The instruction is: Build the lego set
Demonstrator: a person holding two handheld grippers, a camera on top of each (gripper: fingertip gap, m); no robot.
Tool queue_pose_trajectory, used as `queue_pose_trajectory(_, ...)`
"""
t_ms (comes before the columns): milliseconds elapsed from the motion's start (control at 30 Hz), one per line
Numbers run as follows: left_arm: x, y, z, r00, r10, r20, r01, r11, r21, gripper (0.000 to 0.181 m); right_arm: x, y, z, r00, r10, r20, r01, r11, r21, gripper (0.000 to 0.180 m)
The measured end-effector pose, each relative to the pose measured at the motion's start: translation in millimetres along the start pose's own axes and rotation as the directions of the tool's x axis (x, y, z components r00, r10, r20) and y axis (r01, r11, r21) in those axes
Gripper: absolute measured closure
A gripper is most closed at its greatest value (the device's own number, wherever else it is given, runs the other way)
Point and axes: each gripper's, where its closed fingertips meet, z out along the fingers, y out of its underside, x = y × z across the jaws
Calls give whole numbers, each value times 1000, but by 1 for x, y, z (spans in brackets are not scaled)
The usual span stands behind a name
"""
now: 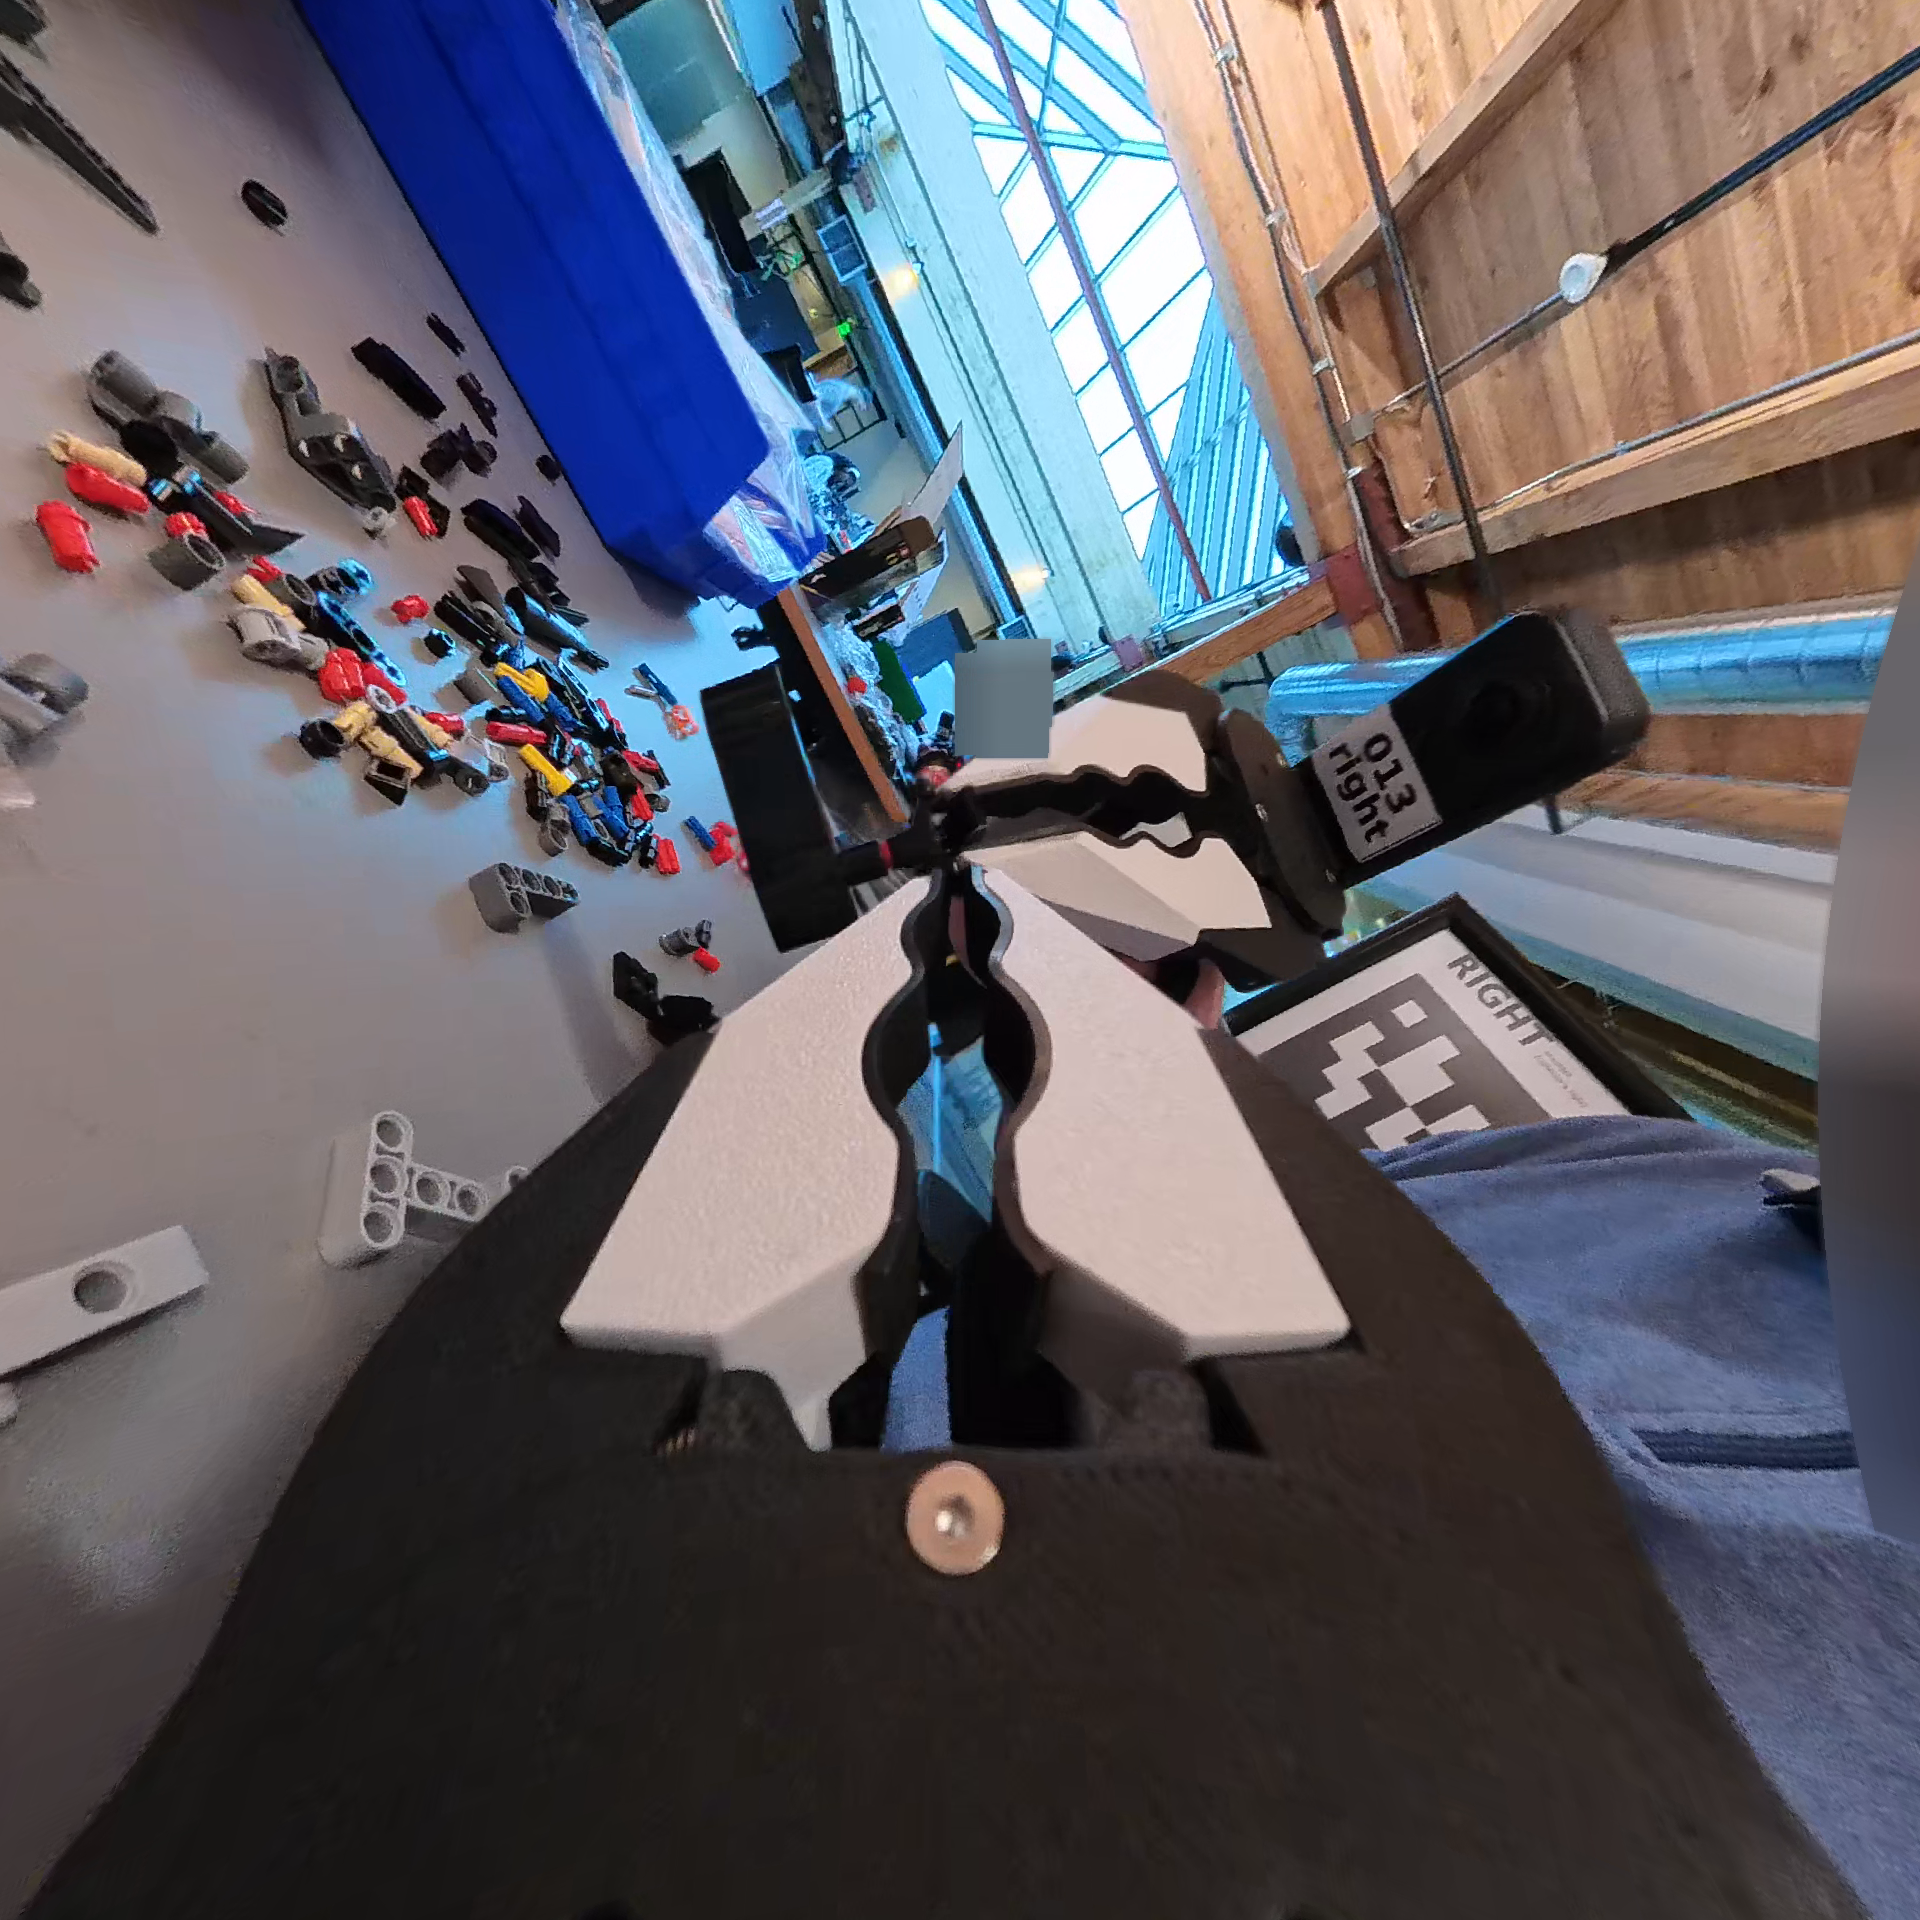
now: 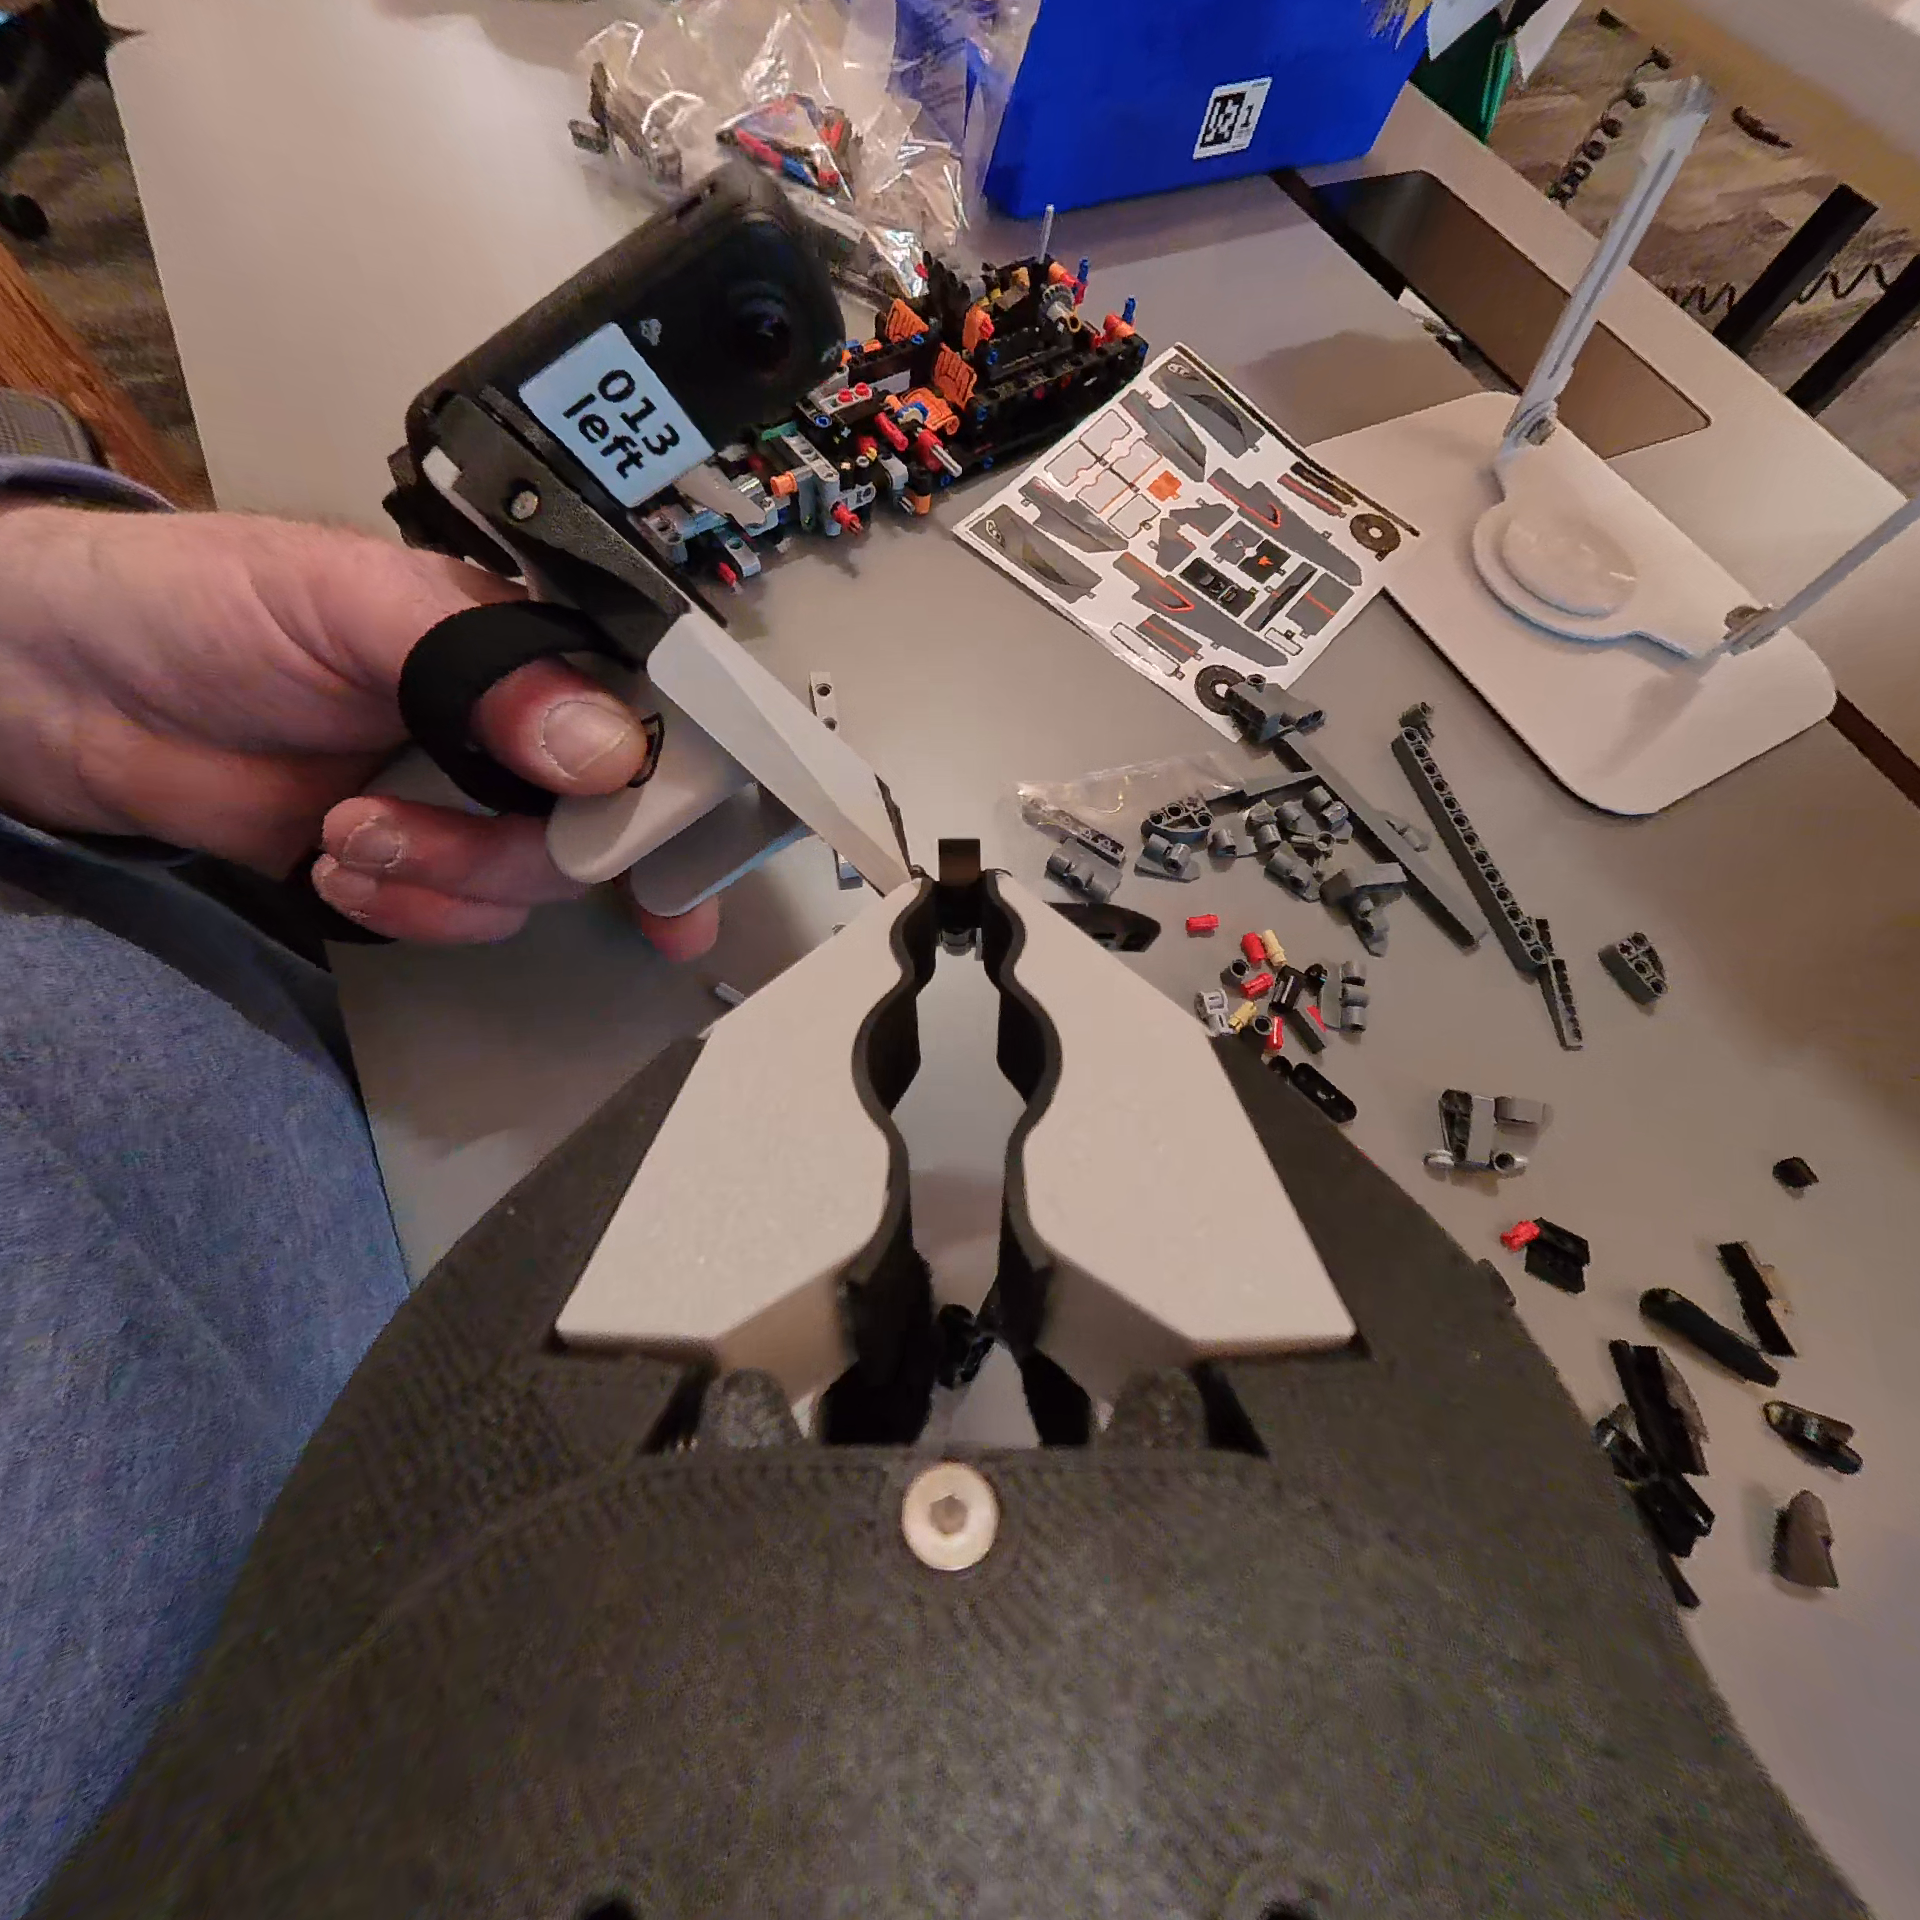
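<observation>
My left gripper [image 1: 951,883] and my right gripper [image 2: 956,883] meet tip to tip in the air above the grey table [image 2: 935,644]. Both are shut on a small black Lego piece [image 2: 957,862]. In the left wrist view the piece [image 1: 914,847] shows a red pin end, and the right gripper [image 1: 940,798] comes in from the right. In the right wrist view the left gripper [image 2: 902,871] comes in from the left, held by a hand [image 2: 312,727]. A partly built black and orange model [image 2: 987,384] stands farther back. Most of the held piece is hidden by the fingers.
A sticker sheet [image 2: 1195,520] lies beside the model. Loose grey, red and black parts [image 2: 1299,862] and black panels [image 2: 1683,1351] lie at right. A blue bin [image 2: 1195,94], plastic bags [image 2: 779,94] and a white stand base [image 2: 1610,623] stand behind. A grey T-beam [image 1: 405,1184] lies near. The tips of both grippers are at nearly the same place. It is some 35 centimeters from my right tips to the white stand base [image 2: 1610,623].
</observation>
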Motion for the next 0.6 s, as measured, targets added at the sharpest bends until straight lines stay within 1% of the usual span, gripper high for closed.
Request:
queue_pose_trajectory(167,1,-2,-2,1000,-21,-22,21,1000,13,180,-1,-1,1,1000,-15,-6,15,1000,-17,175)
queue_pose_trajectory(600,2,-1,-3,996,-66,-52,67,998,12,180,-2,-2,1,1000,5,14,-5,1000,6,175)
